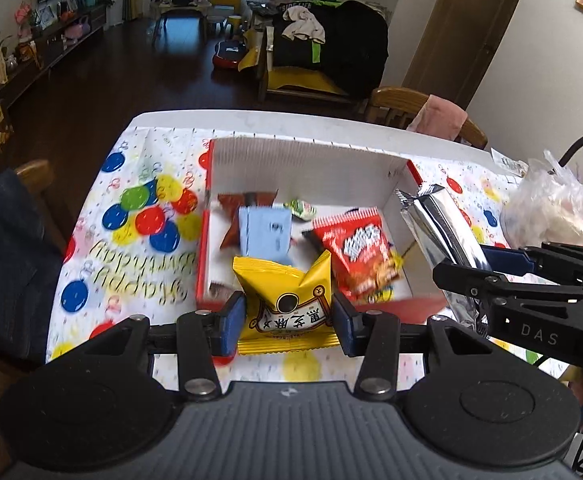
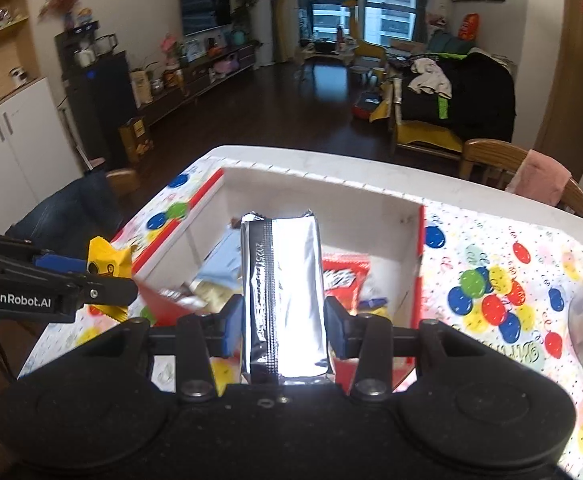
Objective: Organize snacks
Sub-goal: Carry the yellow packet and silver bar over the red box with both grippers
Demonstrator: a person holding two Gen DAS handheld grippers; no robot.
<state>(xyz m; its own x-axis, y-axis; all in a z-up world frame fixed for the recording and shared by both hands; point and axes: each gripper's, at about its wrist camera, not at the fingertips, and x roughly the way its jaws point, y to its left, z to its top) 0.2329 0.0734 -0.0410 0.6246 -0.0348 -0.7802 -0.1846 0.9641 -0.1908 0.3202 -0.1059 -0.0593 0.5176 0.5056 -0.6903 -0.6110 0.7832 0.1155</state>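
Note:
My left gripper [image 1: 289, 316] is shut on a yellow snack packet [image 1: 287, 304] with black characters, held above the near rim of a red-edged white box [image 1: 311, 160]. My right gripper [image 2: 283, 320] is shut on a long silver foil pack [image 2: 281, 292], which stands up over the same box [image 2: 323, 196]. In the left wrist view the silver pack [image 1: 439, 232] and the right gripper [image 1: 503, 276] show at the right. The right wrist view shows the yellow packet [image 2: 107, 264] and left gripper [image 2: 91, 276] at the left. Inside the box lie a red bag [image 1: 355, 248], a pale blue packet [image 1: 263, 232], a brown wrapper [image 1: 243, 200] and a small green sweet [image 1: 303, 208].
The table carries a balloon-print birthday cloth [image 1: 139, 216]. A clear plastic bag [image 1: 551, 208] sits at the table's right. Wooden chairs stand at the far side [image 1: 403, 108], one with a pink cloth [image 2: 539, 176], and another at the left with dark denim [image 1: 3, 248].

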